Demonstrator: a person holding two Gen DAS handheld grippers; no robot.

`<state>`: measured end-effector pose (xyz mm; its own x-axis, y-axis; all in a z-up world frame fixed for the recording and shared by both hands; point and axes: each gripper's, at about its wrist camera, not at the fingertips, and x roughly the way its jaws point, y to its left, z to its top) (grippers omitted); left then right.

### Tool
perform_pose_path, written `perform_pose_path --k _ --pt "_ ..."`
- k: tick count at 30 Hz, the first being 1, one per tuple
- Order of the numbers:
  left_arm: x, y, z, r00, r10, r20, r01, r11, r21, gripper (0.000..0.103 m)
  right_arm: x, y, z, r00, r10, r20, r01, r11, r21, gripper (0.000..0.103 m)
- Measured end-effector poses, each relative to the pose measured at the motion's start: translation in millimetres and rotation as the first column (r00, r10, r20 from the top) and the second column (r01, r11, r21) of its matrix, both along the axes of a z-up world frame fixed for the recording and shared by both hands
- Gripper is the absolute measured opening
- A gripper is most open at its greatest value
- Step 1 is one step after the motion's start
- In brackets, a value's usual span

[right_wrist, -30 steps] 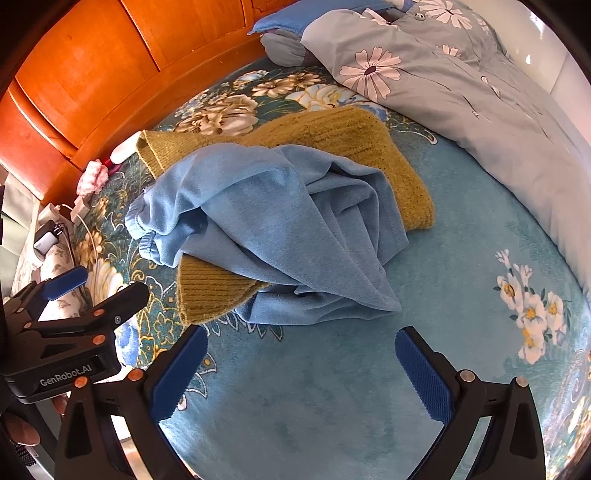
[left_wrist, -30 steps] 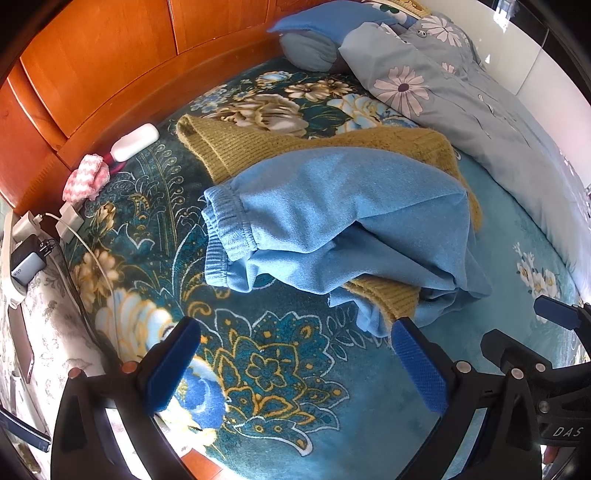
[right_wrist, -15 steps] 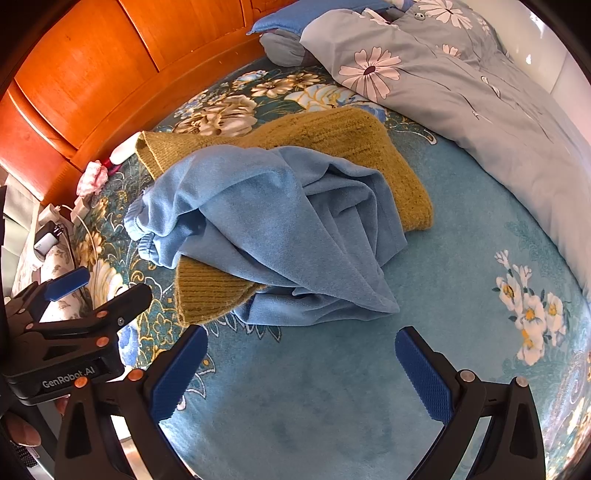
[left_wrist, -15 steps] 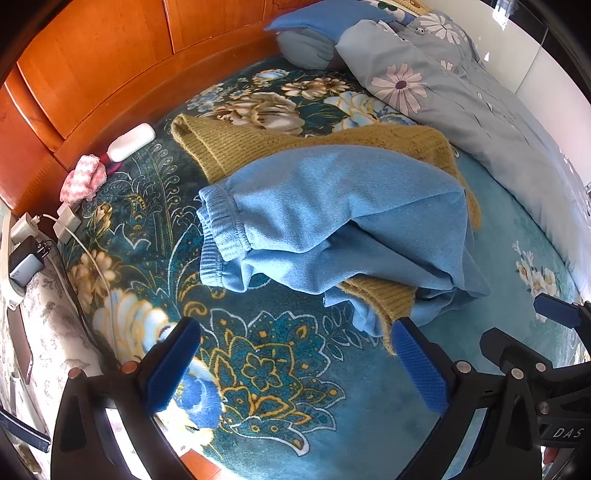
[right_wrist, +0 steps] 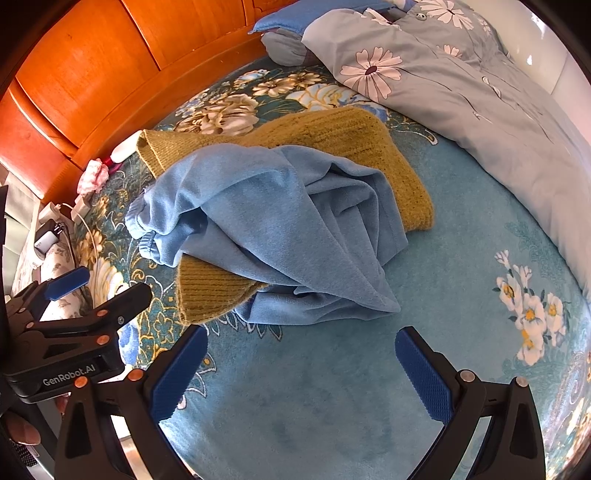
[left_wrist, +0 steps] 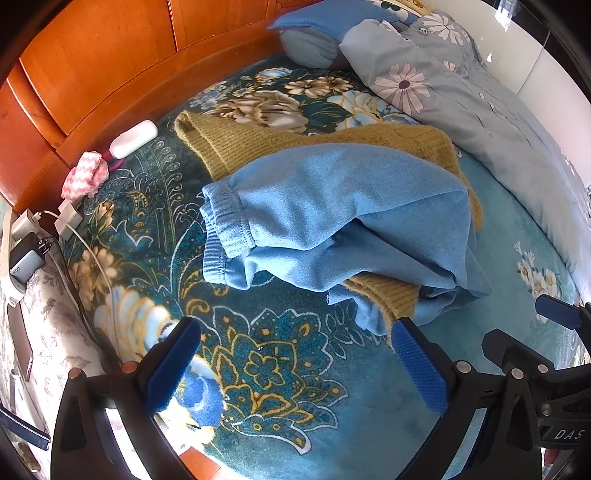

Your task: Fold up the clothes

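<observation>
Orange-brown wood of the headboard (left_wrist: 96,62) curves along the far left, and at its foot lie a pink knitted cloth (left_wrist: 84,178), a white oblong case (left_wrist: 133,139) and white chargers (left_wrist: 68,218) with a cable. Moving right, the bed (left_wrist: 258,369) is covered by a teal floral blanket, and near its middle a mustard knitted sweater (left_wrist: 236,142) lies spread out. Crumpled on top of that sweater is a light blue fleece garment (left_wrist: 332,206); its elastic cuff points left and its loose folds spill off the sweater's near hem onto the blanket. Further right, a grey quilt with daisy print (left_wrist: 461,96) runs along the bed's far side, with a blue pillow (left_wrist: 314,22) at its head. The left gripper (left_wrist: 295,365) hangs released above the blanket, fingers wide apart, just short of the blue garment's near edge. The right gripper (right_wrist: 301,373) is likewise spread and empty, over bare blanket in front of the pile.
</observation>
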<state>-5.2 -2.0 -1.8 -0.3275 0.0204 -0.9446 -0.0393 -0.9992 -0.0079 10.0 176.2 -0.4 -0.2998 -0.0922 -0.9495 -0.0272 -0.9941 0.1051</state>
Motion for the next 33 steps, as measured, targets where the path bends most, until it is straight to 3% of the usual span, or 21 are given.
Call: perform_pose_path --k 25,33 --pt "2 -13 8 1.000 -0.003 -0.024 0.004 1.000 0.016 0.103 1 -5 4 1.000 0.012 -0.011 -0.012 1.000 -0.002 0.103" --pt "-11 -34 13 0.999 0.032 -0.031 -0.031 0.999 0.026 0.103 -25 0 10 0.999 0.023 -0.031 -0.023 1.000 -0.007 0.103"
